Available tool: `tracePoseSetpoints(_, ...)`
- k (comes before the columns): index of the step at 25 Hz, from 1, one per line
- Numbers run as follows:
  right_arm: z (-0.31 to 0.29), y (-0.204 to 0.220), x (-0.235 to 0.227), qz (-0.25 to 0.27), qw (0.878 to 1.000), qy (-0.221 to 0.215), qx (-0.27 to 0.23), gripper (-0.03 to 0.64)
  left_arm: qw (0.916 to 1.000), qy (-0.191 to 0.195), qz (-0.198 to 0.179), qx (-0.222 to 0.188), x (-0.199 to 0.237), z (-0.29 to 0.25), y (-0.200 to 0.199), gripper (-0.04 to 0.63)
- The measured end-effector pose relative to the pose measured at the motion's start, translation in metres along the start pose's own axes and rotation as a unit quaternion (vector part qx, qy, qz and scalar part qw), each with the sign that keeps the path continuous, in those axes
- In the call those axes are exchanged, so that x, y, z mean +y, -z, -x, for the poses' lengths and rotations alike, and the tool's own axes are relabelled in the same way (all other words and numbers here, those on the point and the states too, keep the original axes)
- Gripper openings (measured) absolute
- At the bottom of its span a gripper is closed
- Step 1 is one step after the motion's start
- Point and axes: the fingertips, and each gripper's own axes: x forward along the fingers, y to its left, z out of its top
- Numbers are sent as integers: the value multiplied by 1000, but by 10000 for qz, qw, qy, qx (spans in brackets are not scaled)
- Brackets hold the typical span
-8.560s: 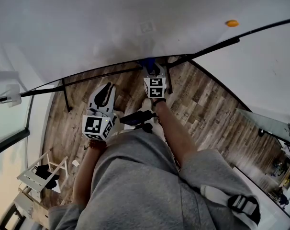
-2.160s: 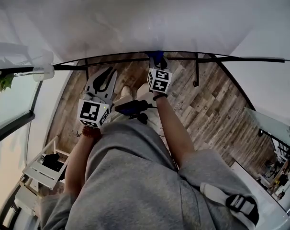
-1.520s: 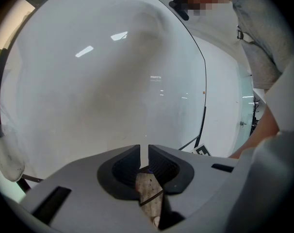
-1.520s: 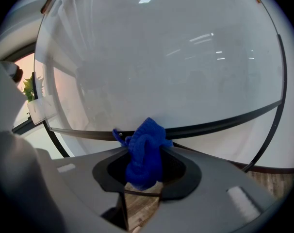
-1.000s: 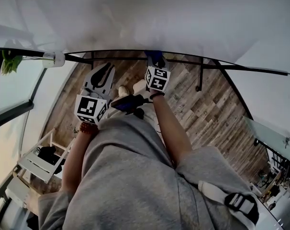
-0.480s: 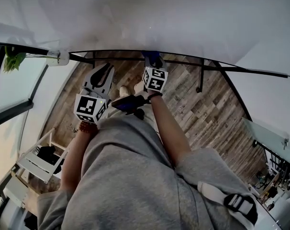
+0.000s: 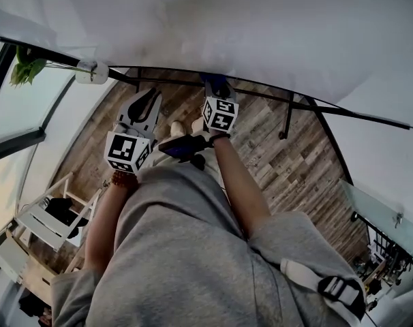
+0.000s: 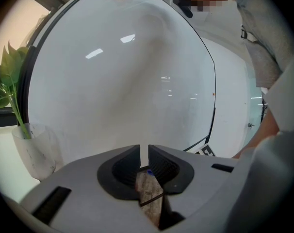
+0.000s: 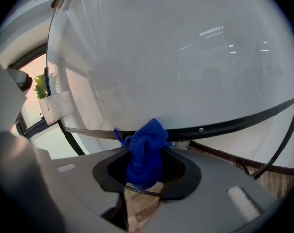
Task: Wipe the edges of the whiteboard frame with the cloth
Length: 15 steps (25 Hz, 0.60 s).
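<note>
A big whiteboard point(image 7: 213, 26) with a thin black frame point(image 7: 261, 95) fills the top of the head view. My right gripper point(image 7: 215, 86) is shut on a bunched blue cloth point(image 9: 146, 152), and the cloth presses against the frame's bottom edge point(image 9: 224, 124). In the head view the cloth point(image 7: 215, 83) shows just above the right marker cube. My left gripper point(image 7: 145, 107) hangs to the left, below the frame, its jaws nearly together with nothing between them point(image 8: 143, 161). The left gripper view faces the board surface point(image 8: 127, 81).
A clear vase with a green plant point(image 7: 90, 72) sits at the board's left end, also seen at the left gripper view's edge as a vase point(image 8: 33, 149). Black stand legs point(image 7: 287, 118) drop to the wood floor point(image 7: 288, 162). White chairs point(image 7: 46, 216) stand lower left.
The right gripper with the blue cloth has slid left along the frame's bottom edge, nearing the vase end. The head view has swung left. The left gripper keeps its place beside it.
</note>
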Motion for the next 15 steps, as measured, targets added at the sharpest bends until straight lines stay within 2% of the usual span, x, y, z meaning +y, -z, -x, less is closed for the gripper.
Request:
tracePoseSetpoints(9, -9, 1, 23, -383, 9988, -291, -72, 144, 9996, -253, 113, -5, 17, 14, 6, 57)
tracePoseSetpoints(15, -16, 3, 40, -399, 9980, -480, -84, 144, 9988, -449, 199, -7, 25, 26, 12, 57)
